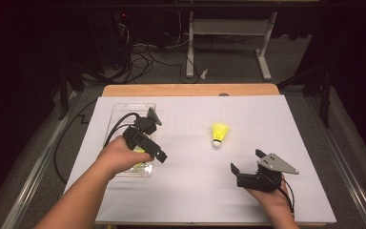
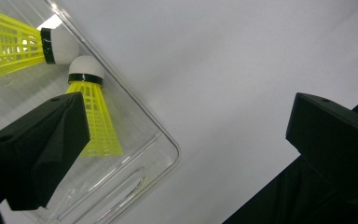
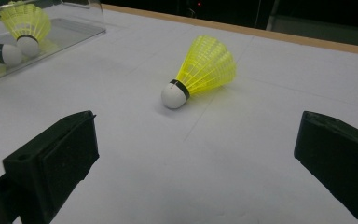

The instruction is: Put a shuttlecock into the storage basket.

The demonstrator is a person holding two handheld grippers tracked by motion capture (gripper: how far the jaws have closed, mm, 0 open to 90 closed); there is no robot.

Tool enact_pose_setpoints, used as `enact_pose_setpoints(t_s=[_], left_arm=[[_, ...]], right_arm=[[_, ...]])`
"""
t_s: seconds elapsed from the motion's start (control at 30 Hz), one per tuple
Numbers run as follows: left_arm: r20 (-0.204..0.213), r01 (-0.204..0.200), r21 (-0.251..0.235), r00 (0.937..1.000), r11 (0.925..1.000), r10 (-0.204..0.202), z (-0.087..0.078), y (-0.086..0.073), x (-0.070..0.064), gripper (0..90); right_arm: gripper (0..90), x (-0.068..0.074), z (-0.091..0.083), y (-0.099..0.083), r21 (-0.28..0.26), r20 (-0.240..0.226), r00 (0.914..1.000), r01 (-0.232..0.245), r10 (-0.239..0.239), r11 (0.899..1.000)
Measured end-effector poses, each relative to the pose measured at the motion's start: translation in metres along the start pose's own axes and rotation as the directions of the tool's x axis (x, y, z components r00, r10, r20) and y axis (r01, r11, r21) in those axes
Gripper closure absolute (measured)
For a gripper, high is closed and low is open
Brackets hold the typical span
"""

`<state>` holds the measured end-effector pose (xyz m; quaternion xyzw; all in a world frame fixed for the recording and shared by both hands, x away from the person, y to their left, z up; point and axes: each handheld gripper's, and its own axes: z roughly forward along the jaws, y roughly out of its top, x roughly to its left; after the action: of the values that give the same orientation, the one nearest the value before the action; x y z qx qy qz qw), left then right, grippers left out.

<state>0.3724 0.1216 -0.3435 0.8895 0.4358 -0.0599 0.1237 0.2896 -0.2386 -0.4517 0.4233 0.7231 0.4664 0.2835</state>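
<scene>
shuttlecock (image 1: 219,132) lying on table, right hand-held gripper (image 1: 246,168) low, agape, left hand-held gripper (image 1: 153,151) agape

Bench (image 1: 248,191), white-covered, wooden far edge: one clear plastic tray (image 1: 119,110); one yellow shuttlecock (image 1: 219,133) lying loose, well apart.

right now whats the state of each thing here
left tool: open, holding nothing, over the tray's corner
right tool: open, holding nothing, facing the loose shuttlecock
loose shuttlecock: on its side on the table, untouched
clear tray: holds two shuttlecocks, both lying down
</scene>
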Motion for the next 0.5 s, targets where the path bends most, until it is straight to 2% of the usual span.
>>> enact_pose_setpoints(t_s=[0.5], left_arm=[[0.016, -0.007, -0.009, 0.9998, 0.9999, 0.007, 0.001, 0.000, -0.002, 0.8]], right_arm=[[4.1, 0.022, 0.040, 0.016, 0.044, 0.010, 0.9999, -0.012, 0.011, 0.999]])
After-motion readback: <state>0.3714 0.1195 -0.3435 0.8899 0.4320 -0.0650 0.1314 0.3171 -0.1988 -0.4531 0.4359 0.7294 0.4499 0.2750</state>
